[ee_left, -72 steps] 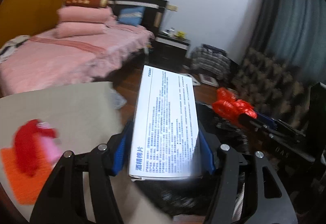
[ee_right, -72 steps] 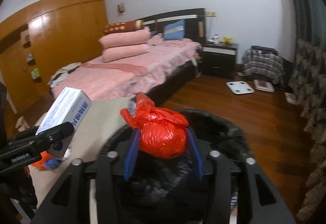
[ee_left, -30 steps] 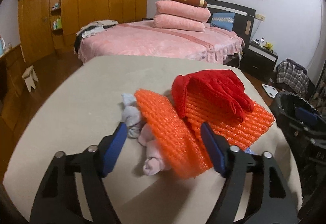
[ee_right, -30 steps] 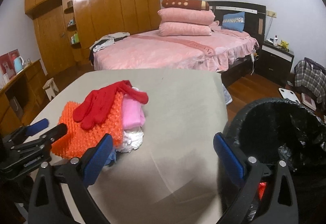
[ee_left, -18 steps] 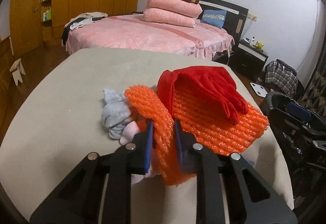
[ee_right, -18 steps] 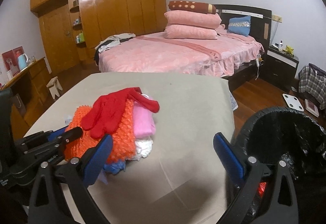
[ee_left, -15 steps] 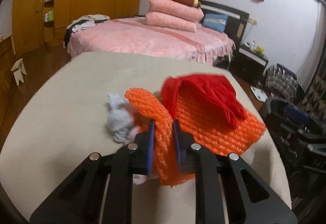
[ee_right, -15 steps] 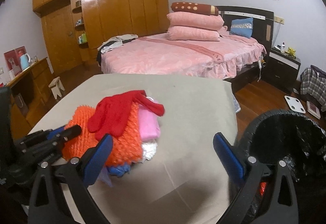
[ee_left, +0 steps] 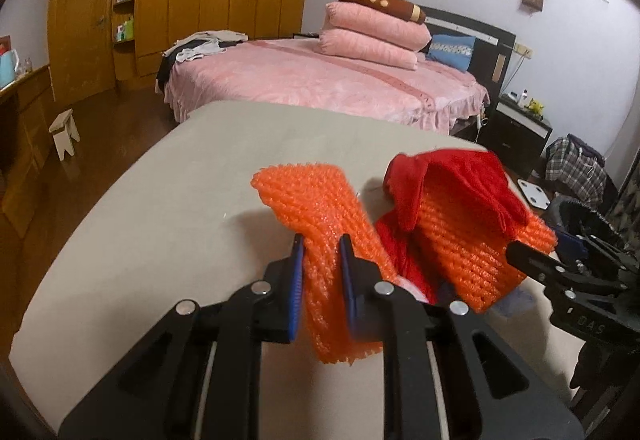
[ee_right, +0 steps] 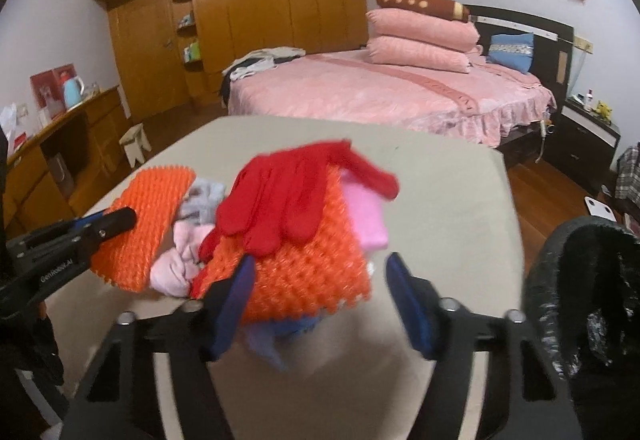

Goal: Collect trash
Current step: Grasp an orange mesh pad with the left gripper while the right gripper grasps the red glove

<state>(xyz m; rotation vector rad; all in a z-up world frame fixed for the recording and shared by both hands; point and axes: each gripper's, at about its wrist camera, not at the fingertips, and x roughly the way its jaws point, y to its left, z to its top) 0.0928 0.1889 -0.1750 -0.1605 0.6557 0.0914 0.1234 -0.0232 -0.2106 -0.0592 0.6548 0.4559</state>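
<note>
With your left gripper (ee_left: 320, 260) clamped on the orange foam-net sheet (ee_left: 320, 224), keep closing the right gripper (ee_right: 320, 298), fingers apart, squarely around the second orange net pad (ee_right: 308, 268) before lifting toward the black-lined bin (ee_right: 588, 280) off the tabletop's (ee_right: 448, 208) right edge.

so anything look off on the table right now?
Mainly the pile: an orange mesh sheet is folded, one end pinched in the left gripper, with a red glove draped over its far half and small cloths bunched under it. The right gripper is closing at that half's edge.
</note>
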